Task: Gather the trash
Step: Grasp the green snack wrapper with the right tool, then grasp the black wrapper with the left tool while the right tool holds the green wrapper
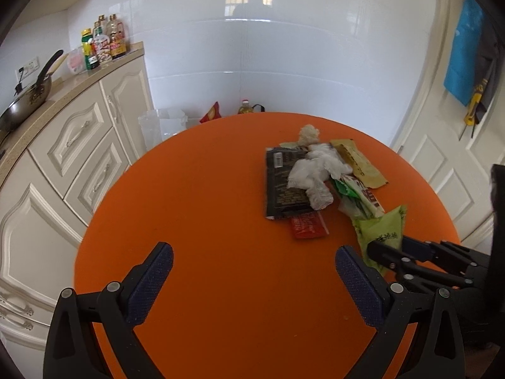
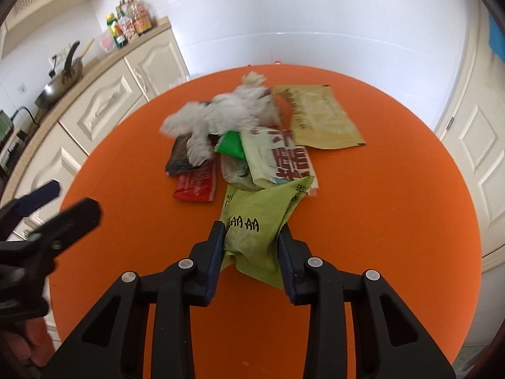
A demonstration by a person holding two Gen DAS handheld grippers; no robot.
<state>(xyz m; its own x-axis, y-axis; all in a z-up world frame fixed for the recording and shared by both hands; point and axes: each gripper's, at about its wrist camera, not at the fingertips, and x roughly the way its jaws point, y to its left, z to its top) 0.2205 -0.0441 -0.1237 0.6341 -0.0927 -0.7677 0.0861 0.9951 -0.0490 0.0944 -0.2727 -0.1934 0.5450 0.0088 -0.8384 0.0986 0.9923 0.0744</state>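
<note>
A pile of trash lies on the round orange table [image 1: 205, 221]: crumpled white tissue [image 1: 315, 170], a black wrapper [image 1: 284, 189], a red sachet [image 1: 307, 225], a tan packet [image 1: 359, 162] and a light green wrapper [image 2: 255, 221]. My right gripper [image 2: 252, 237] is shut on the near end of the light green wrapper, which also shows in the left wrist view [image 1: 382, 230]. My left gripper [image 1: 254, 260] is open and empty over bare table, left of the pile. The right gripper shows at the right of the left wrist view [image 1: 388, 254].
Cream cabinets [image 1: 79, 164] with a counter, a wok [image 1: 25, 104] and sauce bottles [image 1: 104, 41] stand to the left. A white bin with a bag [image 1: 162, 124] sits on the floor behind the table. A white door [image 1: 442, 145] is at the right.
</note>
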